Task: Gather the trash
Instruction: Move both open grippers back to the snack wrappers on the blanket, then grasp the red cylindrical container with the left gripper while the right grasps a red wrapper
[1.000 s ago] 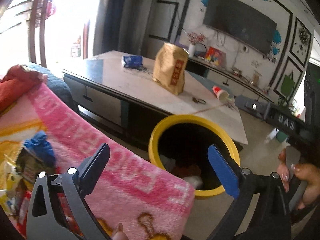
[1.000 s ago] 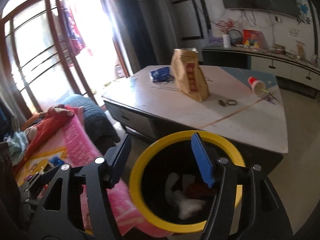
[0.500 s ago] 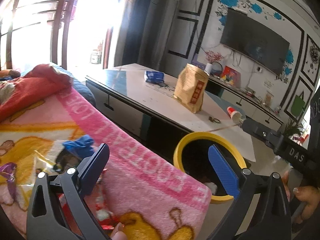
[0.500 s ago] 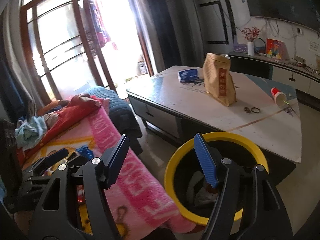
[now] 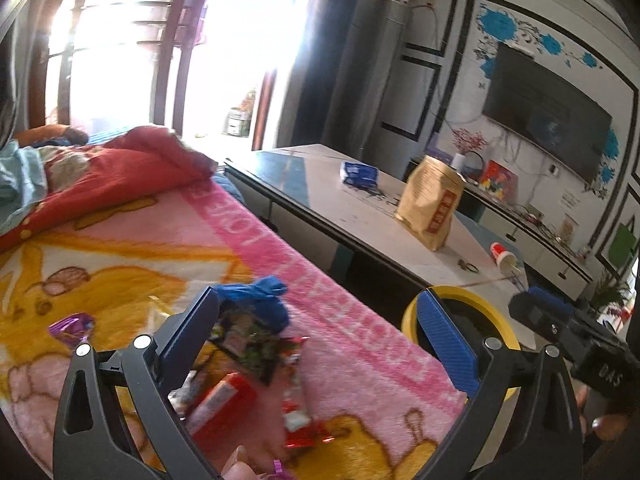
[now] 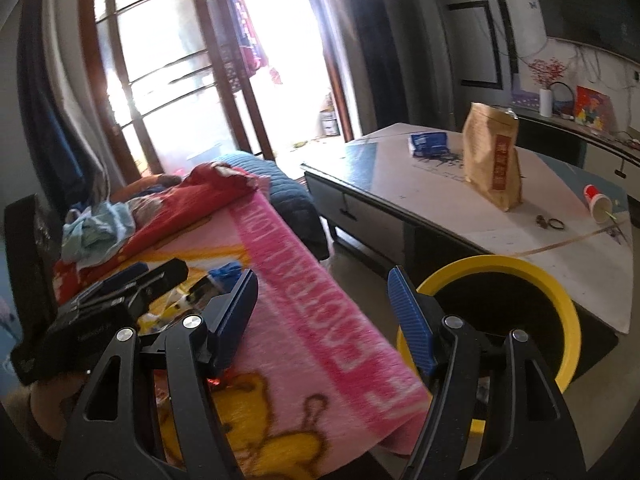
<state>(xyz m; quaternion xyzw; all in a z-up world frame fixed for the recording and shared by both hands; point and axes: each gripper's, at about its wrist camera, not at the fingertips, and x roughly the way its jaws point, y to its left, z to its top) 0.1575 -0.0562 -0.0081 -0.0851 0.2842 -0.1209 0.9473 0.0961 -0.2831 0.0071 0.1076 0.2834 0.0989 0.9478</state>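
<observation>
As both views have swung from the yellow bin [image 6: 560, 296] to the wrapper litter [image 5: 256, 344] on the pink blanket [image 5: 340, 320], left hand-held gripper [image 5: 320, 328] and right hand-held gripper [image 6: 320, 304] gape empty, next pickup likely.

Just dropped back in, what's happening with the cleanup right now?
A person holds both grippers, open and empty. The left gripper hovers over a pile of snack wrappers and a crumpled blue bag lying on the pink blanket. The right gripper points between the blanket and the yellow-rimmed trash bin on the floor beside it. Nothing is picked up at this moment.
</observation>
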